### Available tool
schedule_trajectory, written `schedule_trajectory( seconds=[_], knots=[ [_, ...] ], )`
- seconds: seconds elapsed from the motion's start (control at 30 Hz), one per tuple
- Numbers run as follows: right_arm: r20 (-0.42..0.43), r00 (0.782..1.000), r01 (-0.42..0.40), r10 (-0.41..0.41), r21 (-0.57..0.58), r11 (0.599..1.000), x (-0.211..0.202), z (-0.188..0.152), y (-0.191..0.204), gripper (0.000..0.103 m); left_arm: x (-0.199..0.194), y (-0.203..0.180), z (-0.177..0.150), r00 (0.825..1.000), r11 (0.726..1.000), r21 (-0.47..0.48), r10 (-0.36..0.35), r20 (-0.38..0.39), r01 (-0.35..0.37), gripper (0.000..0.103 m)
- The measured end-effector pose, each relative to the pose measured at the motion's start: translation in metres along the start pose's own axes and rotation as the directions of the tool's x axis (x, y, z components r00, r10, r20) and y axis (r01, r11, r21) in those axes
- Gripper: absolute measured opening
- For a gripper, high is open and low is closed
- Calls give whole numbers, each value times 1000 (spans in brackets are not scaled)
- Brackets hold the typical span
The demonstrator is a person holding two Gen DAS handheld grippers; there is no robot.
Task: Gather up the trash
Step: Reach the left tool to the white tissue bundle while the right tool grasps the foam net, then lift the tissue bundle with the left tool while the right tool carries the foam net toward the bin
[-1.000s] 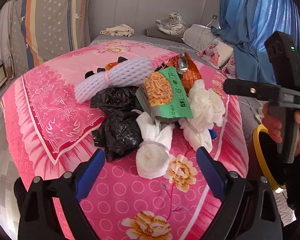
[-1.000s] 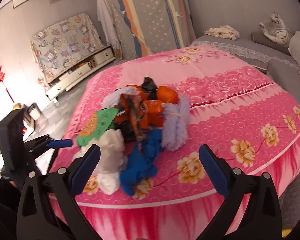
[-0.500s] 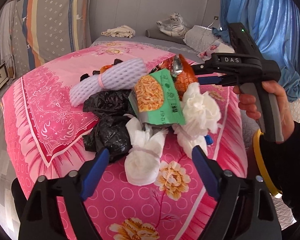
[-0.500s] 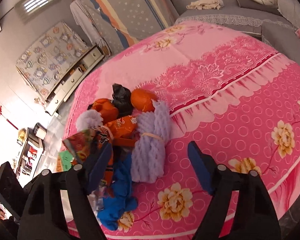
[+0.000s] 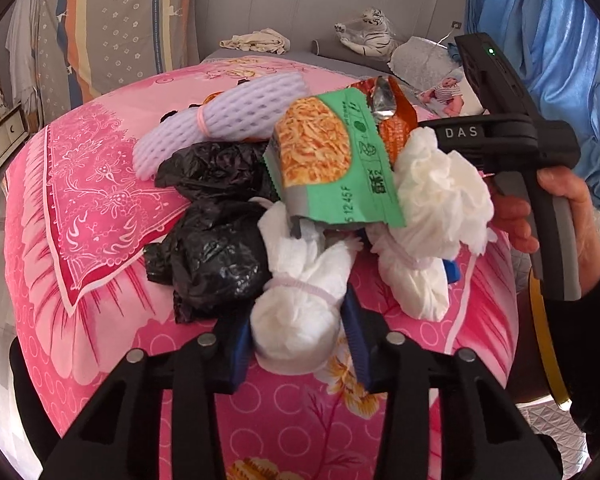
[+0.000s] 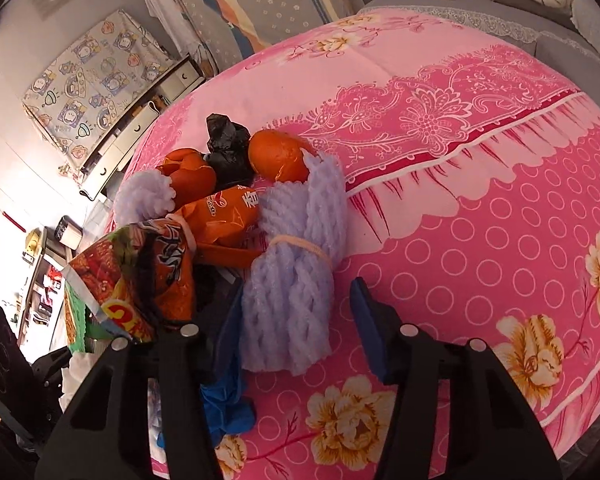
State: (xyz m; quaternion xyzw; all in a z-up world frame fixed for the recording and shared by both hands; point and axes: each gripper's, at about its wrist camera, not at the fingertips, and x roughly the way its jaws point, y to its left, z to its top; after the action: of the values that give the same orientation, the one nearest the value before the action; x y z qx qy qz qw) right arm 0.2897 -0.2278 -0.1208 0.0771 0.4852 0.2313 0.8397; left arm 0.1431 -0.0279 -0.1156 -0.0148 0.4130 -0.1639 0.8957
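Observation:
A pile of trash lies on the pink bedspread [image 5: 80, 184]. My left gripper [image 5: 296, 340] is shut on a white tissue bundle [image 5: 300, 312] tied with a band, at the pile's near edge. Behind it are black plastic bags [image 5: 216, 256], a green snack wrapper [image 5: 332, 156], a second white tissue bundle [image 5: 432, 216] and a white foam net roll [image 5: 228, 116]. My right gripper [image 6: 296, 332] is open, its jaws either side of a lavender foam net bundle [image 6: 296, 276]. Orange wrappers [image 6: 220, 224] and a blue glove [image 6: 224, 404] lie beside it.
The right gripper's body and the hand holding it [image 5: 516, 148] show at the right of the left wrist view. A yellow-rimmed bin [image 5: 540, 320] stands beside the bed. A grey sofa with a toy tiger [image 5: 364, 32] is behind. A drawer cabinet [image 6: 140, 120] stands at the left.
My left gripper moved forward and closed on the white tissue bundle. My right gripper moved down to the lavender foam net bundle and its jaws narrowed around it.

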Motion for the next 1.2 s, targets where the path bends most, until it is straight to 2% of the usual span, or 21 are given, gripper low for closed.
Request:
schedule_trajectory(
  seconds=[0.07,0.27,0.5,0.77,1.0,1.2],
  knots=[
    [-2,1000,-9,9,6,1000,0,0,-1,35,-1,1,-2,1000,1000,-11,-7,7,7,34],
    [-5,1000,-29,29,3,1000,-3,-5,1,26,-18,9,-6,998,998,-34,-45,40,46,34],
    [60,998,-23,22,3,1000,-24,-6,5,24,-42,14,-9,993,997,-25,-69,92,71,34],
    [166,984,-59,57,6,998,-75,-5,14,24,-80,25,-1,978,996,-43,-72,198,82,34],
    [218,972,-91,92,-15,996,-113,-23,31,24,-113,40,3,956,996,-83,-18,292,44,34],
    [260,961,-89,96,-38,995,-141,-43,44,24,-135,47,0,943,995,-99,14,333,20,34]
  ],
)
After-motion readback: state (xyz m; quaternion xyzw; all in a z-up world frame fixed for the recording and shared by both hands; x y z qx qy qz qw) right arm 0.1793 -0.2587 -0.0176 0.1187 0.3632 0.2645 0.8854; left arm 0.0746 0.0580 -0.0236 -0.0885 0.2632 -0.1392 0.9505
